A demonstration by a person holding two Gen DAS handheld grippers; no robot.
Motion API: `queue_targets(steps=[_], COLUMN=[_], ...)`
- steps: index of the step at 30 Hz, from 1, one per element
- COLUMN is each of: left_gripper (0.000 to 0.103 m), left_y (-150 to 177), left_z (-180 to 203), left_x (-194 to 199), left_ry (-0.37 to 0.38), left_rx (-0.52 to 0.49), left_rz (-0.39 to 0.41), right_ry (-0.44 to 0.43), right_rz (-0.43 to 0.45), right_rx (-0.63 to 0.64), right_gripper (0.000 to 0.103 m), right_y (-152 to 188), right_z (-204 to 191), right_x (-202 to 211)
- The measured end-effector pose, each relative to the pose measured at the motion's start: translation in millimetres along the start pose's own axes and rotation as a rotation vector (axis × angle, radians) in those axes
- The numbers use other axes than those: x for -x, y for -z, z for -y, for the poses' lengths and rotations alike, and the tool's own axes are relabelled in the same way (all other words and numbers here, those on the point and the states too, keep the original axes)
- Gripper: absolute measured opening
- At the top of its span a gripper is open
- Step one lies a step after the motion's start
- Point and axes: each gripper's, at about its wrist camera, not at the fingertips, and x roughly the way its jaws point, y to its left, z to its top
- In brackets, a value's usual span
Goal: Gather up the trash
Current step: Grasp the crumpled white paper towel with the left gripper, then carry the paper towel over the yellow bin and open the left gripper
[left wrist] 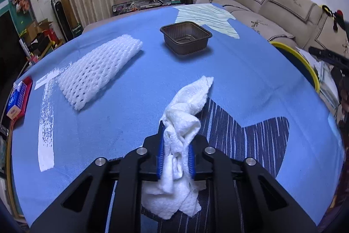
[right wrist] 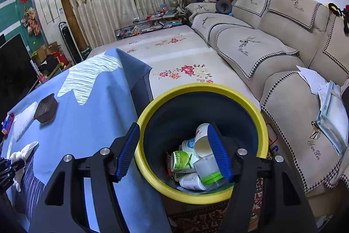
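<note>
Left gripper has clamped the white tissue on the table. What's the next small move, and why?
Probably lift the left gripper straight up a little. Its pads are pinched on the crumpled tissue, whose loose end lies on the blue tablecloth. Clearing the cloth first should let it swing toward the yellow-rimmed bin beside the table, where the open right gripper hangs empty.

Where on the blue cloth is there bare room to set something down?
Free: the stretch between the foam net and the tissue, and the patch right of the brown tray toward the bin. Crowded: the near middle, where the left tongs grip the tissue.
</note>
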Motion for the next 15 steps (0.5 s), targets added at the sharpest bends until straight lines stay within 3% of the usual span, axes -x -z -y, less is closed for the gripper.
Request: queue_targets(steps=[8, 15], left_gripper=[0.017, 0.017], left_y=[-21.1, -65.5], left_z=[12.4, 71.6], left_x=[30.9, 58.8], left_ry=[-0.007, 0.063], left_rx=[-0.014, -0.12], left_rz=[0.068, 0.128], right_ry=[0.004, 0.016], right_rz=[0.019, 0.028], right_rx=[-0.033, -0.063], right_gripper=[0.061, 0.061], right_y=[7.1, 16.8], right_z=[21.7, 45.8], right_x=[13.4, 22.4])
